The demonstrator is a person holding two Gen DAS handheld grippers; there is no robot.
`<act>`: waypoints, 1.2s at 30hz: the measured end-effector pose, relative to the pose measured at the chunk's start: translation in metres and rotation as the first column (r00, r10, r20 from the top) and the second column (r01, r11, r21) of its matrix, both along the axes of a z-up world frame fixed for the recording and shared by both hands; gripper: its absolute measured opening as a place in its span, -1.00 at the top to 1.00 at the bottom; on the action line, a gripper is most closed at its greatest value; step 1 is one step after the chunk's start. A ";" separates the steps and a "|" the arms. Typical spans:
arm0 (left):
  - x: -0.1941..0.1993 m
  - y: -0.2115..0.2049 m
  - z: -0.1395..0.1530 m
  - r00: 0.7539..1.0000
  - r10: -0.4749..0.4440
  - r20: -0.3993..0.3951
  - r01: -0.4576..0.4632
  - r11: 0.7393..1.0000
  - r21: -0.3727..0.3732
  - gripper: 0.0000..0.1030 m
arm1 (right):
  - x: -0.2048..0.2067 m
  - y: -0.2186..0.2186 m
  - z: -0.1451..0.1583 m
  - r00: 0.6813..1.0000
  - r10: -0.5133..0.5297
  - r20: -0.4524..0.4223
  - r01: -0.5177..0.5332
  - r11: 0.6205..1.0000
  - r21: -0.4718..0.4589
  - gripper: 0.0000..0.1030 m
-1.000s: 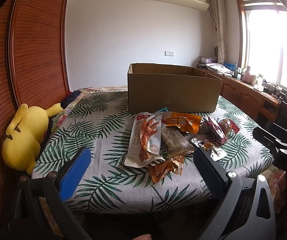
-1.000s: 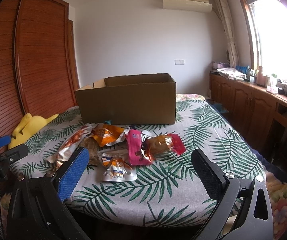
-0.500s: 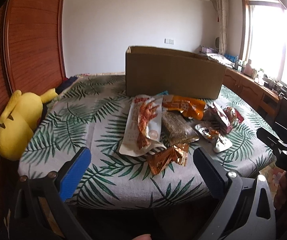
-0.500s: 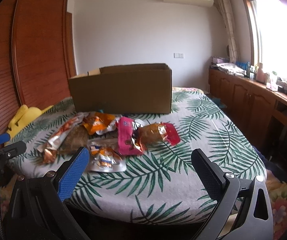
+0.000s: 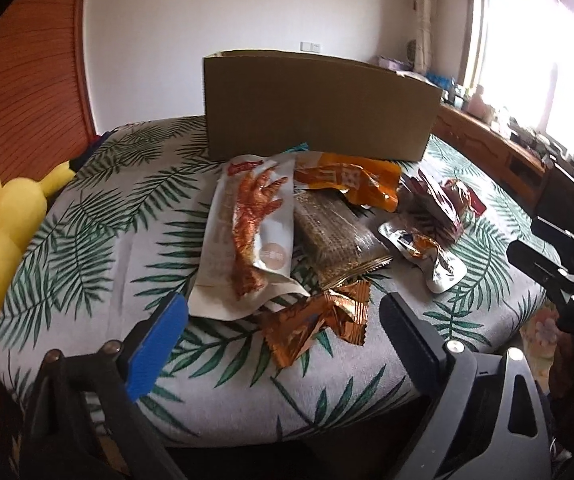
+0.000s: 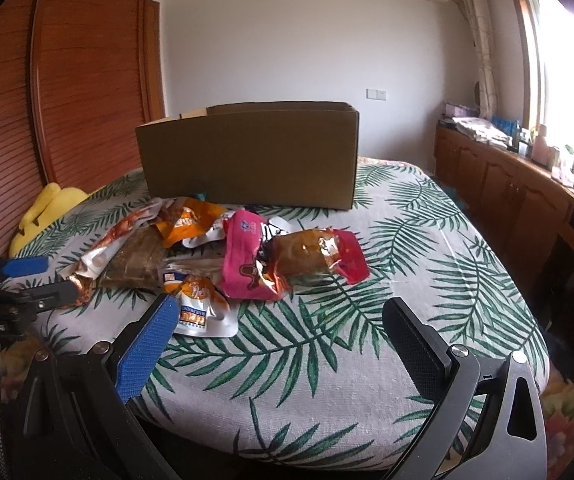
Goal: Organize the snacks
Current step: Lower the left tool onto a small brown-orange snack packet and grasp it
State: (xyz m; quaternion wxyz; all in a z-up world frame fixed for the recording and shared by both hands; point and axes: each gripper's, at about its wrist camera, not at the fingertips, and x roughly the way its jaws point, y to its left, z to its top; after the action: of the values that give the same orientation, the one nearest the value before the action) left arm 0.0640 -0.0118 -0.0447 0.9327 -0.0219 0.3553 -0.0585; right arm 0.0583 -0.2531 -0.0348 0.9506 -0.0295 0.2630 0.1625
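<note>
Left wrist view: the left tool (image 5: 283, 320) has come forward and down toward the bed (image 5: 99, 240), so the snacks now fill more of the frame than a second ago and the box (image 5: 319, 108) looms closer behind them. Its jaws have just been closing a little but stand wide, with nothing between the pads. The crumpled foil wrapper (image 5: 319, 320) lies nearest, right ahead of the gap; behind it lie the white pouch (image 5: 247, 240), a brown bar (image 5: 335, 232), an orange bag (image 5: 351, 184) and a silver pouch (image 5: 427, 256). The right tool (image 5: 555, 268) shows at the right edge. No snack has shifted, and I judge the foil wrapper the likely first pick.

Right wrist view: the right tool (image 6: 279, 328) has also dropped nearer the bed, jaws wide and empty. The pile sits just ahead and left of it: a pink bag (image 6: 247, 260), a red-ended bun pack (image 6: 315, 256) and the silver pouch (image 6: 199, 308) closest. The box (image 6: 247, 156) stands behind the pile. The left tool (image 6: 43, 280) enters at the left, its tips close to the pile's near edge. Nothing is packed yet; both tools are closing in.
</note>
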 end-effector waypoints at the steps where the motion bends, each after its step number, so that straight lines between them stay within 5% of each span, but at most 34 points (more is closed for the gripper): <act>1: 0.001 0.000 0.000 1.000 -0.006 -0.008 0.006 1.000 -0.001 -0.87 | 0.000 0.000 0.000 1.000 0.001 -0.002 -0.001 1.000 0.003 -1.00; 9: 0.010 0.000 -0.012 0.998 -0.013 -0.058 0.011 0.999 -0.047 -0.73 | 0.002 0.001 -0.004 1.000 0.003 -0.022 -0.003 1.000 0.013 -1.00; 13: 0.006 0.003 -0.010 1.000 -0.003 -0.028 0.001 0.997 -0.071 -0.35 | 0.002 0.000 -0.007 1.000 0.000 -0.025 0.001 1.000 0.009 -1.00; 20: -0.001 0.001 -0.012 1.000 -0.005 0.007 0.005 0.999 -0.035 0.00 | 0.002 0.000 -0.011 0.999 -0.002 -0.038 0.003 1.000 0.008 -1.00; 26: -0.001 0.008 -0.011 1.000 -0.012 0.023 0.014 0.996 -0.092 0.29 | 0.010 0.001 -0.016 0.999 0.006 -0.050 -0.006 1.000 0.001 -1.00; 36: -0.002 0.018 -0.004 0.999 -0.008 0.039 0.014 0.987 -0.160 0.32 | 0.040 -0.007 -0.008 0.997 0.021 -0.081 -0.019 1.000 0.021 -1.00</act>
State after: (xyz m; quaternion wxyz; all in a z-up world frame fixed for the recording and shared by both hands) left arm 0.0616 0.0064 -0.0490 0.9342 -0.0935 0.3316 -0.0923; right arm 0.0985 -0.2596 -0.0427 0.9377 -0.0158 0.2993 0.1756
